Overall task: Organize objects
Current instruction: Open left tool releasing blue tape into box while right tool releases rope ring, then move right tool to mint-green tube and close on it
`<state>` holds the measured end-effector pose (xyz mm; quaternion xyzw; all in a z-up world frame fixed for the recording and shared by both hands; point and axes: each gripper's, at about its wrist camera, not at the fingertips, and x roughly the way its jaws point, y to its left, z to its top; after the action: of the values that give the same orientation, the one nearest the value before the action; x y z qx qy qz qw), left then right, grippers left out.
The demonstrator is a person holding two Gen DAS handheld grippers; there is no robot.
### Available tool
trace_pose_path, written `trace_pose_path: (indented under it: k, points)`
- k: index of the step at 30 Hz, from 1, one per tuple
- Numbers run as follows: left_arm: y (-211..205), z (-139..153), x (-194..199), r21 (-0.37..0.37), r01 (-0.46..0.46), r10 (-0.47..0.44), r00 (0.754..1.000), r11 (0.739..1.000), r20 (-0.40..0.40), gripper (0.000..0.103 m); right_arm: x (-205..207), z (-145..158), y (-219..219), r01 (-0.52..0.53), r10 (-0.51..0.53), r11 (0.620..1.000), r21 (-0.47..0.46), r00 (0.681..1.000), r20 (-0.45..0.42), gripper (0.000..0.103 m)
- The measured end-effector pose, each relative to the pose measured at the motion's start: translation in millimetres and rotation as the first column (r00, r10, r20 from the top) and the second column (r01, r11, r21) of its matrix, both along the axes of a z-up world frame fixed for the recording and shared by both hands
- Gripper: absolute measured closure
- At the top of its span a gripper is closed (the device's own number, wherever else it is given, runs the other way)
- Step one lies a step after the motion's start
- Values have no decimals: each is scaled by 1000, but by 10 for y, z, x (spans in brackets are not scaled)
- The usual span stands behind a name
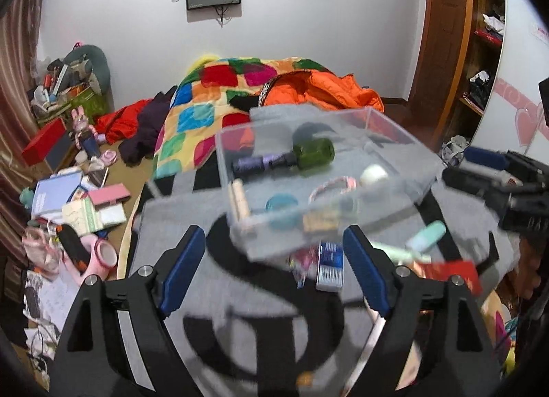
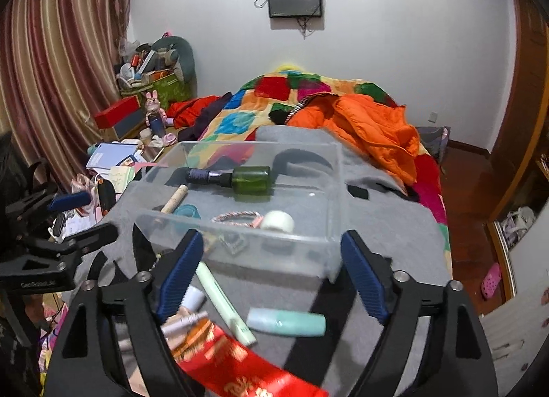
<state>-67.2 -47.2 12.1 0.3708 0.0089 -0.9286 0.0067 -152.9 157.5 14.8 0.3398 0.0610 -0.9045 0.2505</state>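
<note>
A clear plastic box [image 1: 405,143] [image 2: 334,191] stands on a grey cloth [image 1: 212,280] [image 2: 387,225] on the bed. It holds a green bottle [image 1: 314,153] [image 2: 250,179], a white roll [image 1: 374,174] [image 2: 278,220], a bracelet [image 1: 331,186] [image 2: 236,215], a teal lid [image 1: 280,203] [image 2: 187,210] and a beige tube [image 1: 240,199] [image 2: 175,198]. A mint tube [image 2: 286,321] [image 1: 425,235], a pale green pen [image 2: 224,302] and a red packet [image 2: 247,373] [image 1: 453,271] lie on the cloth before the box. My left gripper [image 1: 274,266] [image 2: 84,215] and right gripper [image 2: 267,273] [image 1: 480,167] are open and empty.
A colourful quilt [image 2: 240,119] and orange jacket [image 2: 370,129] lie on the bed beyond the box. A cluttered side table with books [image 1: 58,191] and a red box [image 1: 44,141] stands left. A wooden wardrobe [image 1: 442,36] stands right. Small packets [image 1: 329,263] lie near the box's front.
</note>
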Motion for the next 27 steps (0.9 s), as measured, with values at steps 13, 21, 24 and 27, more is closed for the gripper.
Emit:
trace_pose_path:
  k: [13,21,24,27]
  points:
    - [-6,-533,650,30,-16,13,995,999,100,20,151,-449,286,88,-92,995,41,989,112,21]
    - [-11,-712,786,47,-19,13,993,999,119,37,89,-749,179,89,-104,992,93,979,173,21]
    - [8,-742,776,62,-8,0,993,998,120,50,65,-792,127,90,-108,990,109,978,179,21]
    - [40,-753,765,53,-9,3,994,999,111,61,22,-815,104,90,-110,989,115,977,184,21]
